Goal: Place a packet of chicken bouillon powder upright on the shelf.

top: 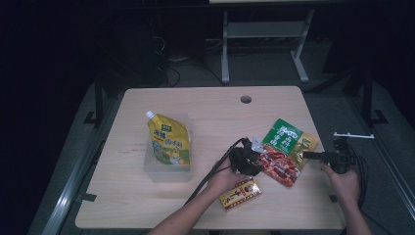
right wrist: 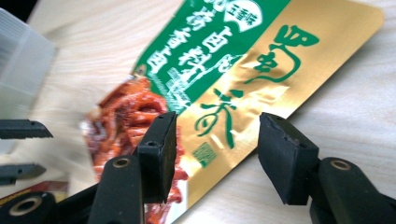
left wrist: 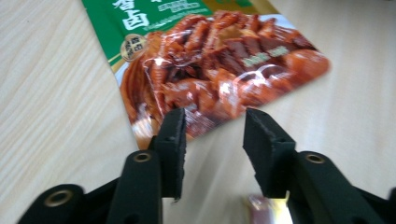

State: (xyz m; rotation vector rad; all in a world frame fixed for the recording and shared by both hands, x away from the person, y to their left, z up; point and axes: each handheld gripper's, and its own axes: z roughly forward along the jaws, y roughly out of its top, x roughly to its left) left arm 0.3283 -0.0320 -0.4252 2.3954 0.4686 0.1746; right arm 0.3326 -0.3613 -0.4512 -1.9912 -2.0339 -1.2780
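Green-and-gold snack pouch printed with braised meat lies flat on the wooden table, right of centre, one end toward each gripper. Left gripper sits just beside the pouch's red printed end; in the left gripper view its 2 black jaws stand apart with bare tabletop between them, and the pouch lies just past the tips, not pinched. Right gripper is at the pouch's gold edge; in the right gripper view its jaws are likewise parted, hovering over the gold side of the pouch, with the pads pressing on nothing. So both tools are about half open and empty. Judgement: the pouch looks set down and let go, so placing it on the table appears done; what may remain is drawing both hands clear or going for another item. Small red-and-yellow packet lies near the front edge, just by the left hand. Yellow spouted refill pouch rests in a clear plastic tray well apart to the left, untouched. Right hand is at the table's right edge.
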